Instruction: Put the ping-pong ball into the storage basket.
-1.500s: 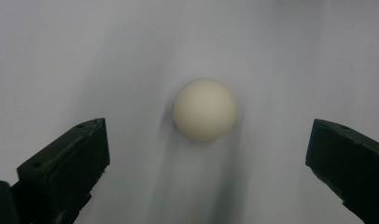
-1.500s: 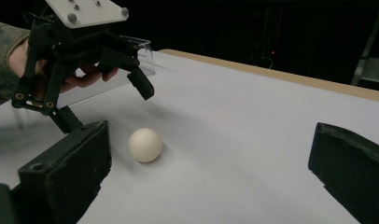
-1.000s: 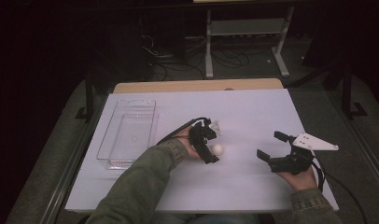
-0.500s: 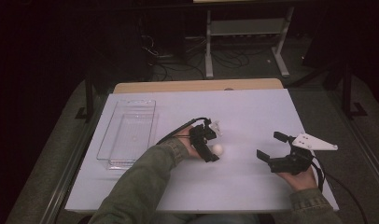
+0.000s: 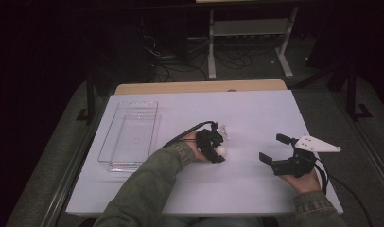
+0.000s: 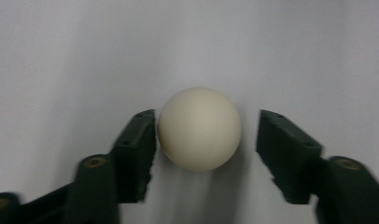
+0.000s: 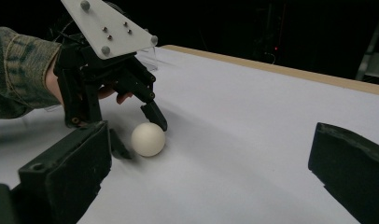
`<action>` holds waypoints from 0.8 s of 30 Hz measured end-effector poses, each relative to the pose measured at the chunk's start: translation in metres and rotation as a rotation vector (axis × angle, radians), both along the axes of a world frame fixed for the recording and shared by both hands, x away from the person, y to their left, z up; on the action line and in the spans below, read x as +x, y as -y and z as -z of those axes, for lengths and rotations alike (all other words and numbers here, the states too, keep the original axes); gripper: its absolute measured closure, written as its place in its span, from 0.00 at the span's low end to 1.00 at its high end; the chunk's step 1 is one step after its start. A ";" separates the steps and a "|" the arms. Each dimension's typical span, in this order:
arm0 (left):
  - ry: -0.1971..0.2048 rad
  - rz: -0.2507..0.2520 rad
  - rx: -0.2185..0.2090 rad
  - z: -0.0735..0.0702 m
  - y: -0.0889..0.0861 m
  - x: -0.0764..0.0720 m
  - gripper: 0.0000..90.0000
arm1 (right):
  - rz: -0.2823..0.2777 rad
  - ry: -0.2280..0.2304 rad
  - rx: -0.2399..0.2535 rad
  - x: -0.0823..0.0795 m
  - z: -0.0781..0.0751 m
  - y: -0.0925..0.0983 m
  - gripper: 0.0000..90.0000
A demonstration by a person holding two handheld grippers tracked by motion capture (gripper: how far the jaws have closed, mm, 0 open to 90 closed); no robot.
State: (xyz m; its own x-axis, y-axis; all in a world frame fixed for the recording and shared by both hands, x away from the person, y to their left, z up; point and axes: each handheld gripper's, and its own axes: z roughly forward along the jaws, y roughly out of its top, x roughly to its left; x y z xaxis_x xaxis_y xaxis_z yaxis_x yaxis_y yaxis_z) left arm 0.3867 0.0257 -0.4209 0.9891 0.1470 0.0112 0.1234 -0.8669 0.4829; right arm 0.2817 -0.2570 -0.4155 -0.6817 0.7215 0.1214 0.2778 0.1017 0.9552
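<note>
A cream-white ball (image 5: pixel 221 150) lies on the white table top (image 5: pixel 256 113) near its middle. My left gripper (image 5: pixel 218 154) points down over it, with one jaw on each side of the ball (image 6: pixel 199 128). Its jaws have just been closing: one pad sits right at the ball and a narrow gap remains at the other. In the right gripper view the ball (image 7: pixel 148 139) rests on the table between the left gripper's (image 7: pixel 141 137) fingertips. To the right, my right gripper (image 5: pixel 272 148) stands wide open with nothing between its jaws, pointing left at the ball.
A clear plastic tray (image 5: pixel 115 165) stands at the table's left side. A wooden edge (image 5: pixel 199 87) runs along the far side of the table. Behind it are dark floor, cables and a metal stand (image 5: pixel 249 28).
The left gripper's jaws have drawn in from wide apart to close around the ball. Both hands have stayed nearly where they were, and the ball has not moved.
</note>
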 end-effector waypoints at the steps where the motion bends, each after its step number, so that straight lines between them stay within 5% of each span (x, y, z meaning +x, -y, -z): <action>1: 0.015 -0.002 0.002 0.000 0.000 0.000 0.51 | 0.000 0.000 0.000 0.000 0.000 0.000 0.00; 13: 0.048 0.013 0.024 -0.003 -0.001 -0.002 0.56 | -0.001 -0.004 -0.003 0.000 0.000 -0.001 0.00; 24: 0.047 0.017 -0.006 -0.015 -0.003 -0.002 0.56 | 0.000 -0.005 -0.002 0.000 0.000 0.000 0.00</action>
